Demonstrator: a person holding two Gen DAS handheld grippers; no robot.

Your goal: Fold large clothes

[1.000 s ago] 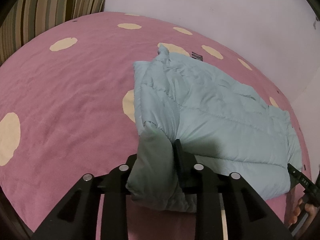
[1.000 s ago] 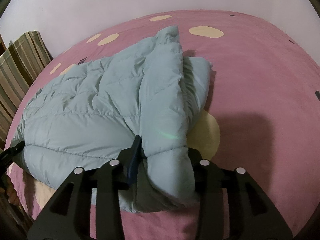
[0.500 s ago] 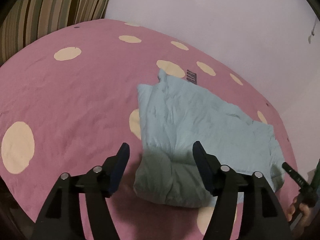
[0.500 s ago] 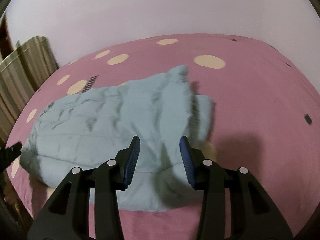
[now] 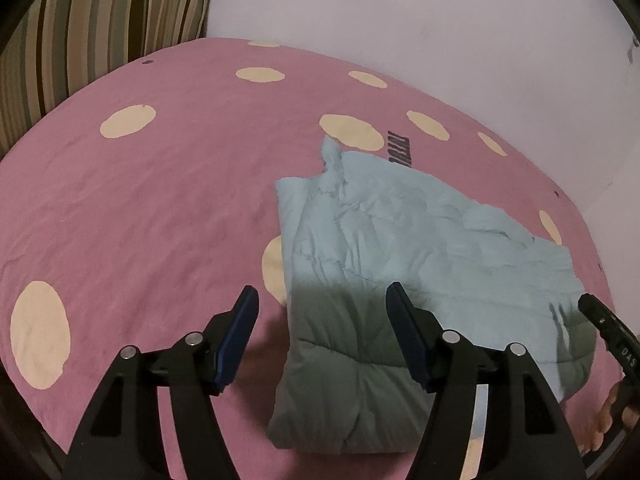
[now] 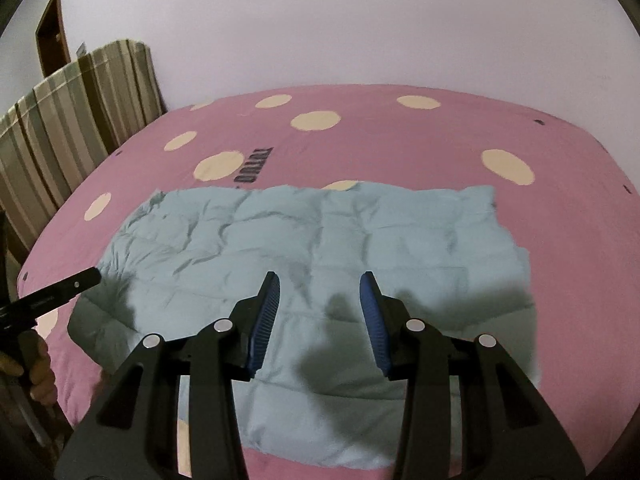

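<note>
Two grippers, both with nothing between the fingers. Left wrist view, left to right: striped cushion or mattress (image 5: 92,28) upright at the far left edge of the bed. Pink sheet with cream dots (image 5: 160,208) fills most of the view. Left gripper (image 5: 322,308) hangs above the sheet, fingers spread wide, blue pads (image 5: 236,340) bare; the near left corner of the jacket sits below the gap between them, not touched. Pale blue quilted jacket (image 5: 420,248) lies folded on the right half of the bed, a collar or cuff tip poking up at its far end, near portion in shadow. Dark printed lettering on the sheet (image 5: 400,150) just beyond the jacket. At the right edge, the tip of the right gripper and part of the hand (image 5: 612,420) holding it, beside the jacket's right edge.

Right wrist view, left to right: brown door (image 6: 52,36) in the far left wall, striped cushion (image 6: 72,112) propped next to it. Left gripper's black tip (image 6: 76,282) enters from the left, close to the jacket's left edge; contact cannot be told. Jacket (image 6: 320,232) spreads flat across the middle of the bed as a wide rectangle, creased. Right gripper (image 6: 320,304) is over the jacket's near middle, fingers apart, blue pads (image 6: 374,320) clear of the cloth. Pink sheet (image 6: 560,200) is bare to the right. White wall (image 6: 340,20) behind.
</note>
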